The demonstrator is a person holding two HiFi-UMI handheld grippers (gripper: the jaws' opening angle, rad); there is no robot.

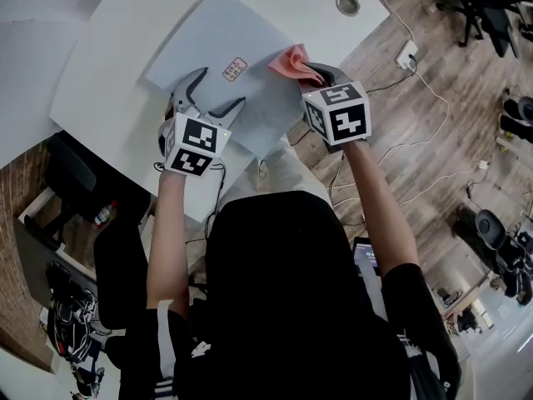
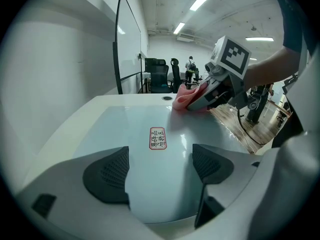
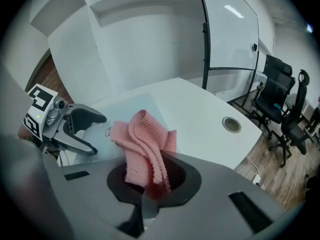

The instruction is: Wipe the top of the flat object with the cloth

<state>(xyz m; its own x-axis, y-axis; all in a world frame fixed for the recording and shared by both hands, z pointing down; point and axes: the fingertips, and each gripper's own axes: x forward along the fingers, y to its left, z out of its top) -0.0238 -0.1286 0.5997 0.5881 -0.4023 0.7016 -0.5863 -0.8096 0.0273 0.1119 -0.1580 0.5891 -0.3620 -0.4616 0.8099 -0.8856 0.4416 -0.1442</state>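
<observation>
A flat pale blue-grey board [image 1: 208, 48] [image 2: 150, 119] lies on the white table, with a small red-bordered label [image 1: 235, 69] [image 2: 157, 138] on top. My right gripper [image 1: 321, 75] [image 3: 150, 184] is shut on a pink knitted cloth [image 1: 293, 63] [image 3: 145, 149] [image 2: 187, 98], which touches the board's right edge. Over the board's near edge my left gripper [image 1: 215, 100] [image 2: 157, 171] stands open, nothing between its dark pads [image 2: 107, 174].
The white table [image 1: 108, 73] has a round cable grommet [image 1: 348, 4] [image 3: 231, 124] at its far right. A white power strip [image 1: 407, 54] and cables lie on the wood floor at right. Office chairs [image 3: 280, 99] stand beyond the table.
</observation>
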